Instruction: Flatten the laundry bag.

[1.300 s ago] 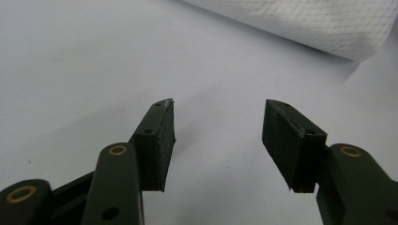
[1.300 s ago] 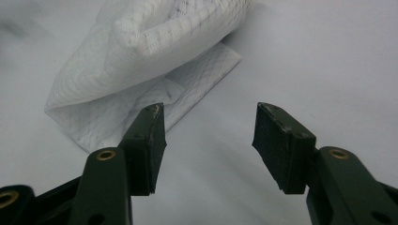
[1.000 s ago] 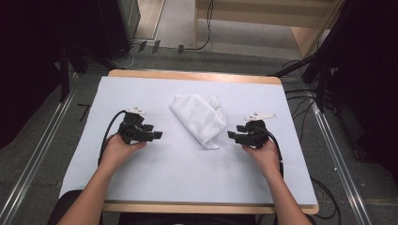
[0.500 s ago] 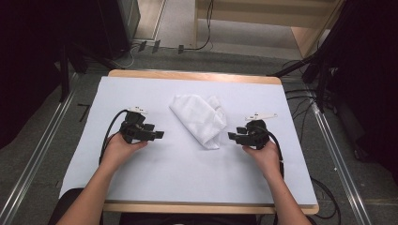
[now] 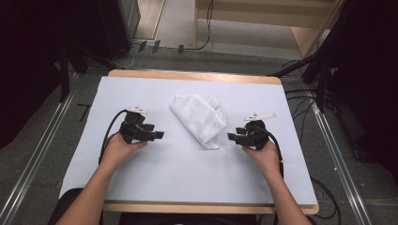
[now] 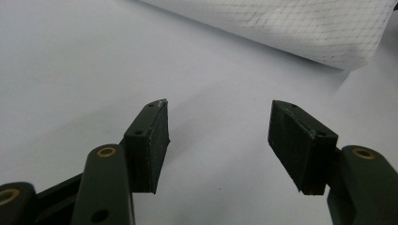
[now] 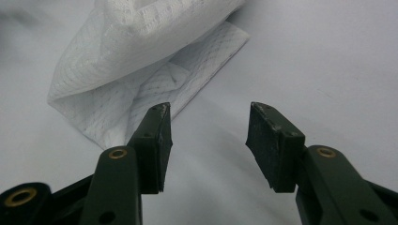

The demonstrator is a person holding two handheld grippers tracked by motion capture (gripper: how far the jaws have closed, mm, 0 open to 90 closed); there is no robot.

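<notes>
cloth lying between two open grippers

a white cloth [image 5: 199,119] is lying crumpled on the sheet [image 5: 187,178] covering the table [image 5: 197,76], near the middle and toward the far half. the left gripper [image 5: 158,135] is sitting to the cloth's left, the right gripper [image 5: 231,136] to its right, both pointing inward at it. each is being held by a hand: left hand [image 5: 119,147], right hand [image 5: 263,154].

left gripper [image 6: 218,136]: the jaws are standing wide apart and are holding nothing. bare sheet is lying between them. the cloth [image 6: 291,26] is lying ahead of the jaws, apart from them, crossing the upper right of the left gripper view.

right gripper [image 7: 209,136]: the jaws are standing wide apart and are holding nothing. the cloth [image 7: 136,61] is lying ahead and to the left; its near corner is reaching just behind the left jaw's tip. whether it is touching that jaw cannot be told.

view differences: the high view is showing both grippers, the forearms, the cables and the whole cloth. the gripper views are showing the cloth's grid texture, its folded layers and the worn pad [image 7: 270,140] faces, which the high view is rendering too small to read.
</notes>
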